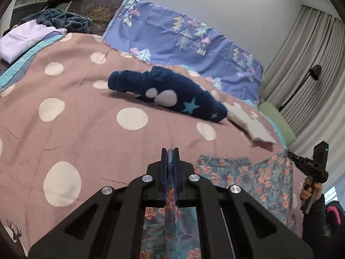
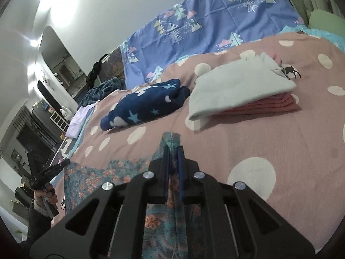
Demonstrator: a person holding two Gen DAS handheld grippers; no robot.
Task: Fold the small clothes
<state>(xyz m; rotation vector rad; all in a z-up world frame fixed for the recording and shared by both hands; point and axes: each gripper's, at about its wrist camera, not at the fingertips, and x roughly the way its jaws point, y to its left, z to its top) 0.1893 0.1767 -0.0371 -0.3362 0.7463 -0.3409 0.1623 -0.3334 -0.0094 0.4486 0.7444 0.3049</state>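
Observation:
A teal floral garment (image 1: 248, 177) lies spread over the near edge of the pink dotted bedspread (image 1: 86, 116). My left gripper (image 1: 170, 152) is shut on a fold of its edge, with cloth running back between the pads. My right gripper (image 2: 173, 149) is likewise shut on a pinch of the floral garment (image 2: 97, 177), a tuft poking past the tips. In the left wrist view the right gripper (image 1: 290, 154) sits at the garment's far corner, held by a hand. The right wrist view shows the left gripper (image 2: 66, 162) at the opposite corner.
A rolled navy garment with stars (image 1: 172, 95) (image 2: 142, 105) lies mid-bed. A folded pale cloth on pink ones (image 2: 237, 90) (image 1: 250, 127) sits beside it. A blue tree-print sheet (image 1: 183, 32) lines the wall. A lavender cloth (image 1: 19, 41) and a dark fleece (image 1: 62, 19) lie far left.

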